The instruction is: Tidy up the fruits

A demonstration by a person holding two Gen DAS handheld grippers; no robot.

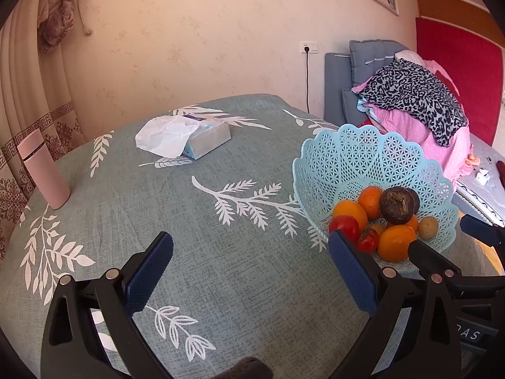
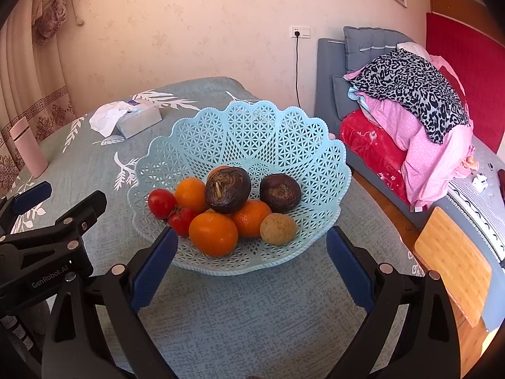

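All the fruit, oranges point(image 2: 213, 233), red tomatoes point(image 2: 162, 203) and dark brown ones, sits piled in the pale blue lattice plastic basket point(image 2: 252, 132) on the leaf-patterned surface point(image 1: 195, 246). Both the left gripper point(image 1: 251, 244) and right gripper point(image 2: 251, 243) hang wide apart, empty. No loose fruit shows, so any reach should come gently over the rim.

bare tablecloth point(image 1: 240, 271) left of basket point(image 2: 284, 132)

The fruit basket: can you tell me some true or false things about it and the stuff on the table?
1. The basket is light blue. True.
2. Both tongs, left and right, are holding fruit. False: both are open and hold nothing.
3. The tissue box sits inside the basket. False: it lies on the tablecloth behind it.
4. Two red tomatoes lie beside the oranges. True.
5. The pink bottle has tipped over. False: it stands upright.
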